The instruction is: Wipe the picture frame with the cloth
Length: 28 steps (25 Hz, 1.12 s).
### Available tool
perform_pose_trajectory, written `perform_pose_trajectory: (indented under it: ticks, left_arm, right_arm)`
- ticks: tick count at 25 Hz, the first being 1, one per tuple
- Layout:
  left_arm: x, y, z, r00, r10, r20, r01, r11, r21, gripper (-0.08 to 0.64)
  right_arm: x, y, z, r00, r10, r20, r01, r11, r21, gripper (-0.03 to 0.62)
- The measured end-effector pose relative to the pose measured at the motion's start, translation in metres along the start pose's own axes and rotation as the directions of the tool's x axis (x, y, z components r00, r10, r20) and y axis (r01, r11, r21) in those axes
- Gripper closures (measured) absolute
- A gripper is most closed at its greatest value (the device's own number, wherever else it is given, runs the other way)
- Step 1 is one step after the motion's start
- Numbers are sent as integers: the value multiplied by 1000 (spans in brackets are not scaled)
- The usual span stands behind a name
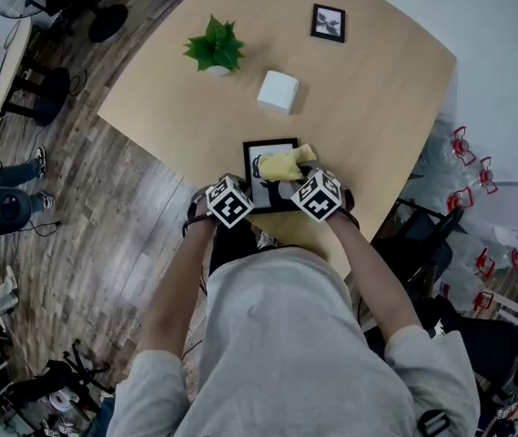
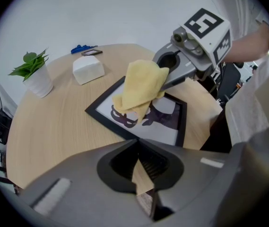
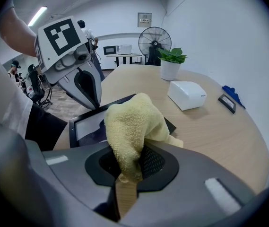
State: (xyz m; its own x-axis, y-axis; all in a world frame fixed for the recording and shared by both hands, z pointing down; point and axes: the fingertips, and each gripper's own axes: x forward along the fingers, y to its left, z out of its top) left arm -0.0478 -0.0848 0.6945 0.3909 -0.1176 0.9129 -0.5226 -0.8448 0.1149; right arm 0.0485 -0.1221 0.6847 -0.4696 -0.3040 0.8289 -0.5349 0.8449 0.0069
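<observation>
A black picture frame [image 1: 269, 143] with a dark print lies flat near the table's front edge. A yellow cloth [image 1: 284, 163] rests bunched on its glass [image 2: 167, 122]. My right gripper [image 3: 129, 162] is shut on the cloth [image 3: 129, 122], coming in from the frame's right side [image 1: 302, 178]. My left gripper [image 1: 243, 188] sits at the frame's near left corner. In the left gripper view its jaws [image 2: 141, 148] are together with nothing between them, and the cloth [image 2: 141, 84] hangs from the right gripper [image 2: 169, 72] over the print. The frame's near edge is hidden behind the grippers.
On the light wooden table [image 1: 386, 107] stand a white box [image 1: 278, 90], a potted green plant [image 1: 215, 46] and a small black frame [image 1: 328, 23]. A blue object [image 2: 82, 48] lies at the far edge. A white wall borders the right side; chairs and a fan stand on the floor to the left.
</observation>
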Motion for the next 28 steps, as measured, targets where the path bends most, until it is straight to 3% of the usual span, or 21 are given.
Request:
perform_pose_trajectory:
  ticks: [5, 17, 24, 28]
  left_arm:
    - [1, 0, 3, 1000, 2, 21, -2, 999, -36, 508]
    - [-2, 1, 1, 1000, 7, 27, -5, 999, -44, 508]
    - [-2, 2, 0, 999, 6, 47, -3, 998, -67, 508]
    - [-1, 1, -3, 999, 10, 30, -9, 998, -56, 506]
  right_arm:
    - [18, 19, 7, 998, 35, -43, -38, 996, -75, 543]
    - [33, 30, 32, 997, 66, -46, -70, 994, -80, 543]
    - [48, 40, 57, 994, 111, 9, -111, 994, 12, 543]
    - [54, 50, 71, 990, 138, 20, -138, 990, 15, 543]
